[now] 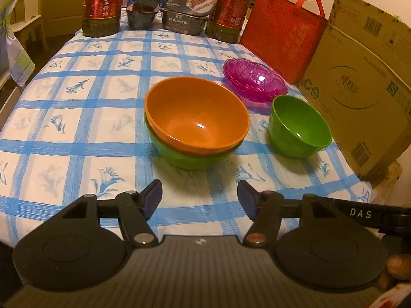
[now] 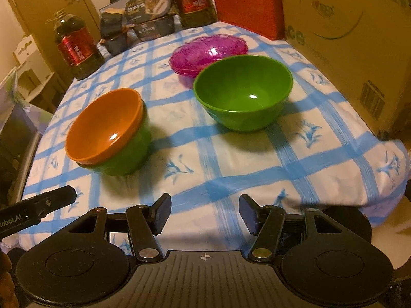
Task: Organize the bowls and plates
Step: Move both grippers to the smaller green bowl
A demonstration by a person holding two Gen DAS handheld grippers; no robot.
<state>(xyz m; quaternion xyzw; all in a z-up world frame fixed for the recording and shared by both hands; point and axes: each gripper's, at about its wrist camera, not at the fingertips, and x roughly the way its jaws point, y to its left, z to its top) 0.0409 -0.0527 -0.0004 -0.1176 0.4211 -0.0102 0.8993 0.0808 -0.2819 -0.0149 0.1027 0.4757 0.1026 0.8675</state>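
From the left wrist, the left gripper (image 1: 199,198) hangs over the near edge of the table (image 1: 77,133) with its jaws about half open and nothing between them. Just beyond it sits the orange bowl (image 1: 197,118), nested inside a green bowl (image 1: 190,157). The lone green bowl (image 1: 299,125) stands to the right of the orange bowl, apart from it, and the pink dishes (image 1: 254,80) lie behind and to the right of the orange bowl, stacked. From the right wrist, the right gripper (image 2: 205,213) is likewise about half open and empty, low over the cloth. Here the lone green bowl (image 2: 242,91) lies ahead of it, to the right of the orange bowl (image 2: 104,124), with the pink dishes (image 2: 208,51) just behind it. The bowls look like thin moulded plastic: light, stiff, glossy and so probably slick on the pads. I judge the rim the place to pinch, one finger inside and one outside the wall. The pink dishes look clear and ribbed, perhaps brittle, and shallow enough that only the edge offers a hold.
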